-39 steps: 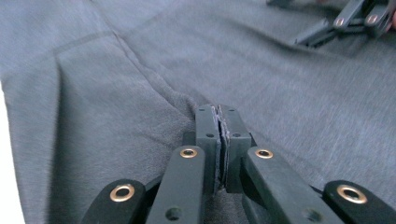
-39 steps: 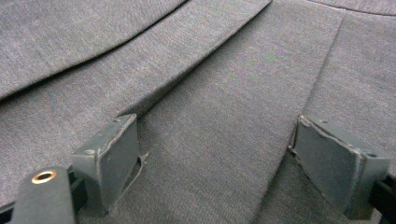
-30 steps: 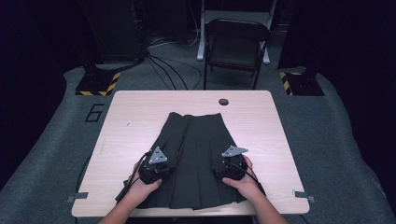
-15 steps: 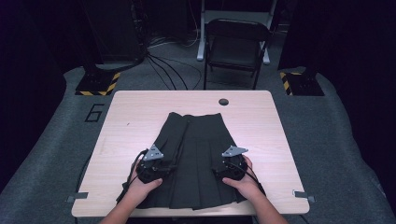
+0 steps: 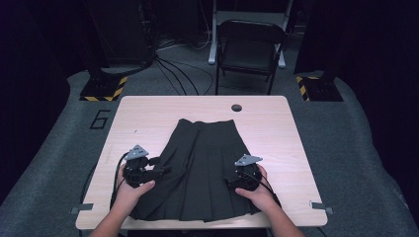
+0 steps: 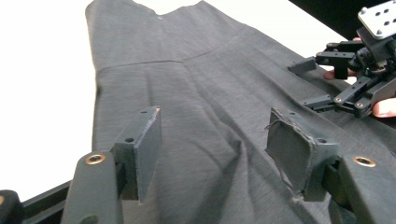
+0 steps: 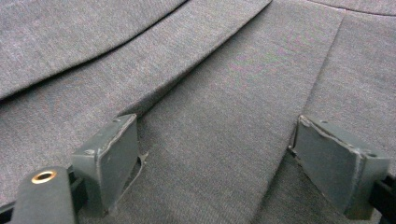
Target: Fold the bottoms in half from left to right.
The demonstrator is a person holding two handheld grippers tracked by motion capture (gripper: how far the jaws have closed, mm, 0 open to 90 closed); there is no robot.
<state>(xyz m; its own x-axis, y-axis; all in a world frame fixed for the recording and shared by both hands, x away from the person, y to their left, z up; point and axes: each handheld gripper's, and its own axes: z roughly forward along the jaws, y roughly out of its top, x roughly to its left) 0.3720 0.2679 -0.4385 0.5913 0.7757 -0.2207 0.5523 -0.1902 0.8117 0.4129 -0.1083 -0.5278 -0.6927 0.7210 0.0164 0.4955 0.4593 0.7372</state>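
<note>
A dark skirt [image 5: 202, 168] lies flat on the table [image 5: 148, 118], waistband toward the far edge, hem toward the person. The left gripper [image 5: 159, 167] sits at the skirt's left edge; its jaws have just been opening and now stand wide apart, with cloth below them but nothing pinched. The right gripper [image 5: 231, 180] rests over the skirt's right side, jaws spread; its pads [image 7: 109, 158] seem to lie on the fabric, though contact is hard to judge.

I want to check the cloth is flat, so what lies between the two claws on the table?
In the high view, only the dark skirt lies between the left claw and the right claw, spread on the table.
</note>
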